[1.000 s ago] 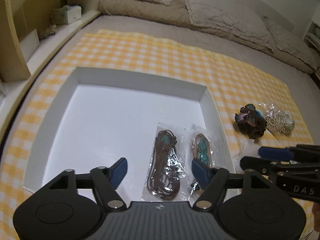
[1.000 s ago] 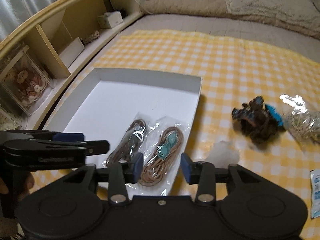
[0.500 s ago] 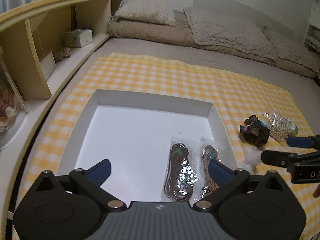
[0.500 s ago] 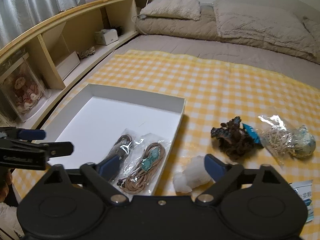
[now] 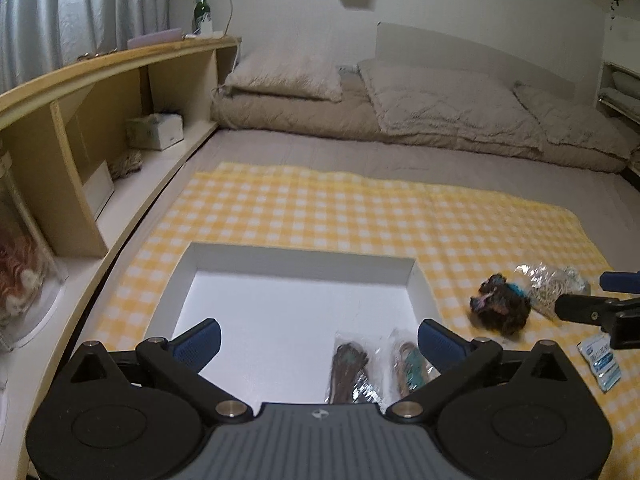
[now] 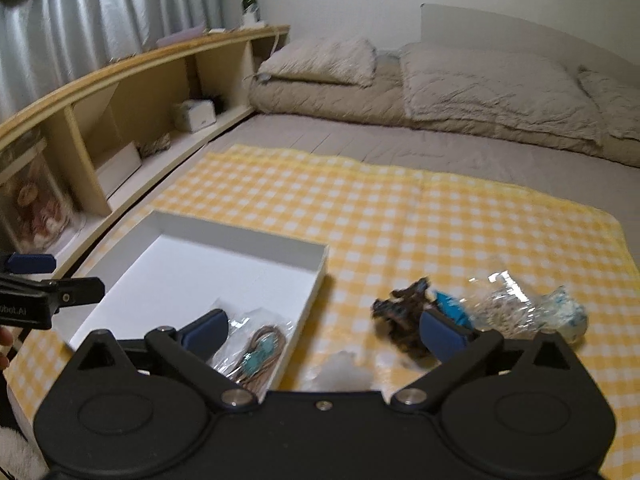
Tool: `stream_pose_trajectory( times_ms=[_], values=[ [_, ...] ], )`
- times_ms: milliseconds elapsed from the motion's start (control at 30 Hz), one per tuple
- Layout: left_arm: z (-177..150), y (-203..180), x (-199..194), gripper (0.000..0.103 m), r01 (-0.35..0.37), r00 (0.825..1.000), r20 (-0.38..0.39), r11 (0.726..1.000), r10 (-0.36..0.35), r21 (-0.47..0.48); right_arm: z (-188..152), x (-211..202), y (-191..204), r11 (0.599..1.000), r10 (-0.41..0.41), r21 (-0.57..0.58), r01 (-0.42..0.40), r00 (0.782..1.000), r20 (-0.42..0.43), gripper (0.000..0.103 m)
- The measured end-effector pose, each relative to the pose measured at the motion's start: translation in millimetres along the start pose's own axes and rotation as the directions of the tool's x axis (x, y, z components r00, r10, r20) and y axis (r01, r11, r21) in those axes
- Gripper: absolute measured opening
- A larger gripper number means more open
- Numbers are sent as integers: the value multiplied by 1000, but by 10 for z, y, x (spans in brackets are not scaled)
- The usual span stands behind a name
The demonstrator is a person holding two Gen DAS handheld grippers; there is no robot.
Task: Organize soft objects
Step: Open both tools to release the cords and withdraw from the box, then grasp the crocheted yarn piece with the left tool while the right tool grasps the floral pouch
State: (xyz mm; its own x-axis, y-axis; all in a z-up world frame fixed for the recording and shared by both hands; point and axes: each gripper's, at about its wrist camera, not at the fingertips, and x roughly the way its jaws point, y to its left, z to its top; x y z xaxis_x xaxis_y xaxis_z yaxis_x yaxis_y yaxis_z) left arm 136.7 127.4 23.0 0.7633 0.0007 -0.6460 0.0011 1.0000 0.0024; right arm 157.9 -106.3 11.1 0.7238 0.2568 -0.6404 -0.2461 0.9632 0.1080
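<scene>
I'm in a home bedroom. Low bed (image 5: 400,152) with beige pillows (image 5: 284,76) and a folded quilt (image 5: 452,108) at the far end, wooden cubby shelf (image 5: 80,120) along the left wall, grey curtains (image 5: 80,4) above it, tissue box (image 5: 154,131) in 1 cubby, bottle (image 5: 201,8) on top.

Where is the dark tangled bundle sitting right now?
The dark tangled bundle lies on the yellow checked cloth, right of the white box and just left of a clear bag of pale cord in both wrist views.
</scene>
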Motion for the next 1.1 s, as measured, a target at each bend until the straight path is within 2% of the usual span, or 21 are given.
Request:
stream_pose_trajectory(
  times_ms=[367, 700, 900, 1100],
  values=[
    [237, -476, 204, 103, 59, 998, 34, 997, -61, 40, 106, -206, -555, 992, -91, 91, 84, 994, 67, 103],
    [397, -1038, 504, 103, 126, 991, 39, 987, -130, 95, 110, -283, -1123, 965, -192, 195, 173, 978, 81, 103],
    [408, -1429, 703, 103, 174, 983, 27, 970, -181, 169, 92, -279, -1457, 941, -247, 254, 222, 967, 69, 103],
    [395, -1823, 978, 103, 238, 970, -18, 938, -241, 254, 88, -148, -1742, 913, -297, 304, 273, 954, 34, 103]
  ],
)
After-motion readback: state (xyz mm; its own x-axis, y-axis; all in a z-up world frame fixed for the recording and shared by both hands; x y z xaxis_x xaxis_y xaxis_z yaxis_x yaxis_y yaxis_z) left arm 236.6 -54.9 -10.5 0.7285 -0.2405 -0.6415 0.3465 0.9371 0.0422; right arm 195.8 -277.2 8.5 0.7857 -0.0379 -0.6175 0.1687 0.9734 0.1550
